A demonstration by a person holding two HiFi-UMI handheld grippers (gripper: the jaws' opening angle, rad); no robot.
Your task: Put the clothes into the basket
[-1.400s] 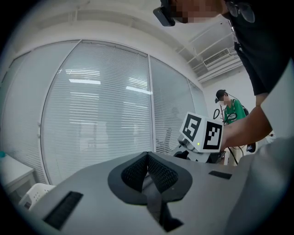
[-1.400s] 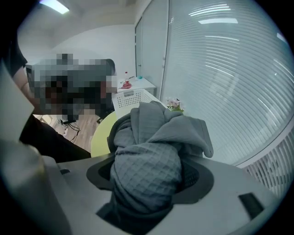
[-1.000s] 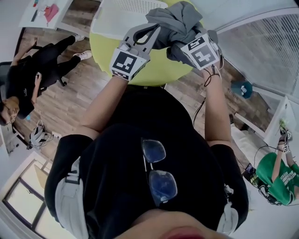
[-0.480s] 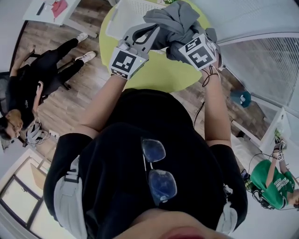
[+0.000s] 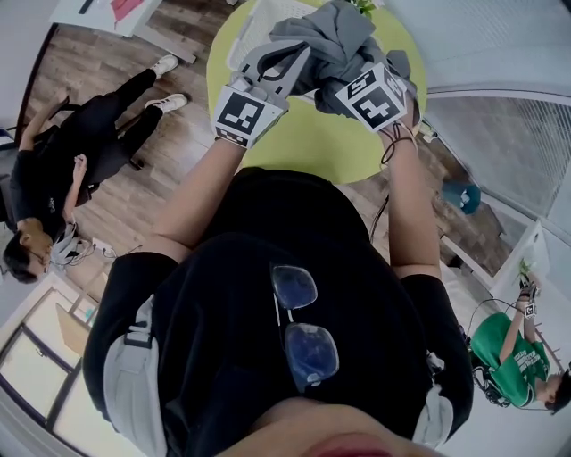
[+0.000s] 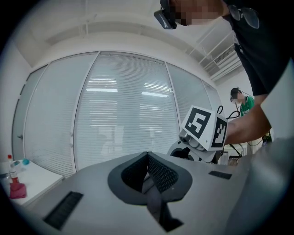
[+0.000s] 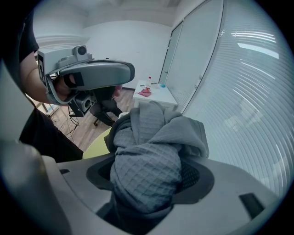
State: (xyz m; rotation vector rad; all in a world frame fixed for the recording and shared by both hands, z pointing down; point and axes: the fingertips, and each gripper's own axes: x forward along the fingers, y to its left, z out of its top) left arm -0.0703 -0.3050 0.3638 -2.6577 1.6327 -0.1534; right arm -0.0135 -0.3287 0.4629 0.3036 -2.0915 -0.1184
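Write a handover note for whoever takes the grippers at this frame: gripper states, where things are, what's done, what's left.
Right gripper: shut on the grey garment, which is bunched between its jaws and held up over the yellow-green table.
Left gripper: jaws together, nothing between them, close beside the garment.
White basket: at the table's far side, mostly hidden behind the grippers; its contents can't be seen.
Done: garment picked up.
Left: carry it over the basket and release it inside.
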